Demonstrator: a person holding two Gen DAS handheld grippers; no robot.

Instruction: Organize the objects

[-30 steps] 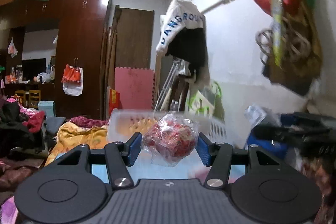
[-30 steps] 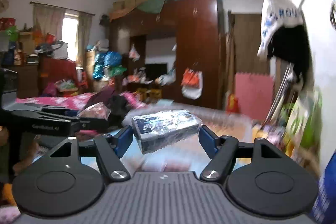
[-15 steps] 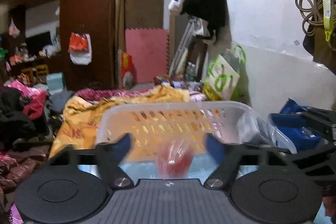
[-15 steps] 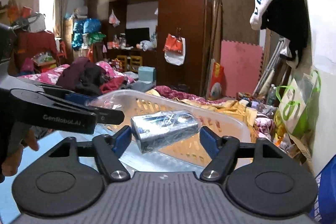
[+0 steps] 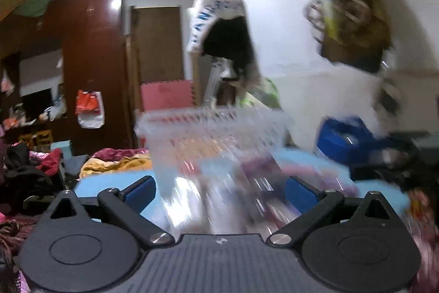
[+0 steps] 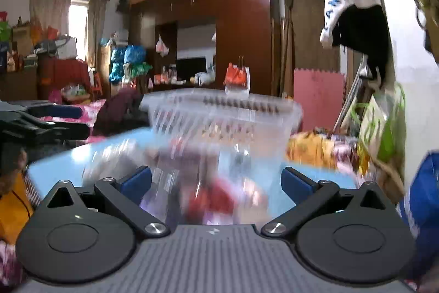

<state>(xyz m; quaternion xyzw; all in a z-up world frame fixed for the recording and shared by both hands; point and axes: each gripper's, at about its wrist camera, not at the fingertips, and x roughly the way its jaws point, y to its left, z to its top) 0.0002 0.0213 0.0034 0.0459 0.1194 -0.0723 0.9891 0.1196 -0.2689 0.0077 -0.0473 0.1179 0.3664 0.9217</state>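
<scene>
Heavy blur smears the wrapped packets [image 6: 216, 197] — reddish and clear plastic, heaped on the light blue surface [image 5: 109, 180] just before the white slotted basket [image 5: 214, 125]. What the basket holds cannot be told. The left gripper [image 5: 219, 194] has its jaws spread wide, gripping nothing; the right gripper [image 6: 216, 183] likewise — blue pads [image 6: 137, 180] apart.
</scene>
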